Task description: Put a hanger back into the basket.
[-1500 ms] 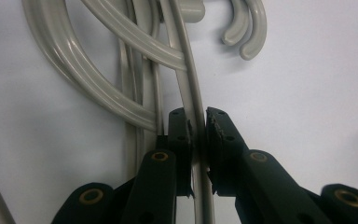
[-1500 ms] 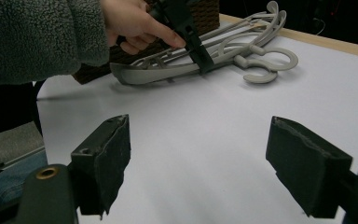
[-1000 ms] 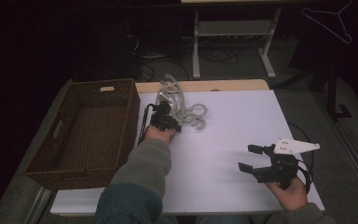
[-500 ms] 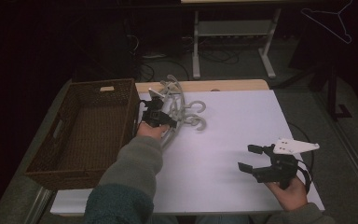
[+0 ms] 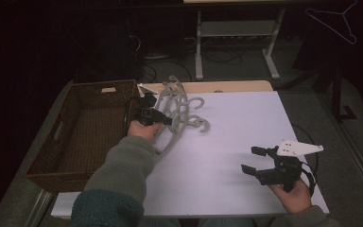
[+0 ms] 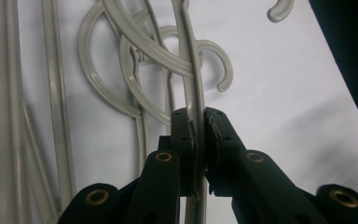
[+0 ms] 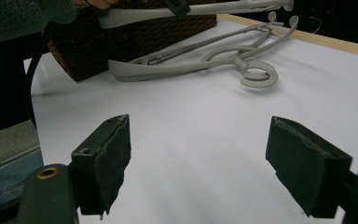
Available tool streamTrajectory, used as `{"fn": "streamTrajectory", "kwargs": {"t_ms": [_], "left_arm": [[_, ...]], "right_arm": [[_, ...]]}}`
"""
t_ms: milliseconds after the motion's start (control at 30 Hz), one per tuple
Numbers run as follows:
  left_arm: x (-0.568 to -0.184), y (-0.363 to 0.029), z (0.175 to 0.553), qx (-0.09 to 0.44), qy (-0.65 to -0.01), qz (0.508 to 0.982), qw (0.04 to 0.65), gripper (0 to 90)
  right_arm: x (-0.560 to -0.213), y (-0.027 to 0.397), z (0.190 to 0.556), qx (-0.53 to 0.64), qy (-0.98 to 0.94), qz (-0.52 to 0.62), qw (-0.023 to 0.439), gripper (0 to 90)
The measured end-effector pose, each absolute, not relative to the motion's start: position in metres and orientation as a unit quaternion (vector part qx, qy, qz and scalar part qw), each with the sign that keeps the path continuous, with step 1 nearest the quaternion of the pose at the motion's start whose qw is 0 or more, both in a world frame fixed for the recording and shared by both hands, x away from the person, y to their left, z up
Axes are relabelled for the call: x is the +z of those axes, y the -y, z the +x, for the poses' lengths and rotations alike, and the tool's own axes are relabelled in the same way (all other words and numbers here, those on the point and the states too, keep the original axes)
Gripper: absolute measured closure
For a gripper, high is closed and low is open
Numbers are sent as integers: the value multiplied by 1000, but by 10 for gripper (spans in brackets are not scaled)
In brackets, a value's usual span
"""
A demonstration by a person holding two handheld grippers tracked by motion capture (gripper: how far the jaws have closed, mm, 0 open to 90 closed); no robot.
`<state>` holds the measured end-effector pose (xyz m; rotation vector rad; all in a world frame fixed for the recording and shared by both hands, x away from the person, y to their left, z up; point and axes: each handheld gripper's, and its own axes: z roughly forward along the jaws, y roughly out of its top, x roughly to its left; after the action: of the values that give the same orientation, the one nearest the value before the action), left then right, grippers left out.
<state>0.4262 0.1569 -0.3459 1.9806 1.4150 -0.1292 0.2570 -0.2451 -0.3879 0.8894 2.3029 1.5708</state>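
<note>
— Grey hanger (image 6: 196,93): where is it?
— Clamped by its thin arm in the left tool (image 6: 199,140), lifted off the white surface (image 5: 246,123) just beside the wicker basket (image 5: 82,137) (the other hangers (image 5: 189,120) lie in a tangle under it, hooks overlapping).
— And the right tool (image 7: 198,163)?
— Jaws wide apart with nothing between them, low over the surface near its front right corner, well apart from the hangers.
</note>
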Motion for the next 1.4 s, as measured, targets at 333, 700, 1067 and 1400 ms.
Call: {"fn": "streamTrajectory", "kwargs": {"t_ms": [333, 700, 1067, 1400], "left_arm": [[-327, -157, 421, -41, -527, 771, 354, 829], [-292, -180, 408, -10, -513, 778, 362, 829], [-267, -238, 388, 19, -514, 775, 367, 829], [-264, -286, 366, 25, -504, 781, 369, 829]], "right_arm": [[-388, 245, 257, 531, -783, 305, 107, 212], [-388, 246, 257, 531, -782, 307, 108, 213], [-389, 245, 259, 526, -784, 313, 109, 213], [-391, 245, 260, 522, -784, 317, 112, 213]]}}
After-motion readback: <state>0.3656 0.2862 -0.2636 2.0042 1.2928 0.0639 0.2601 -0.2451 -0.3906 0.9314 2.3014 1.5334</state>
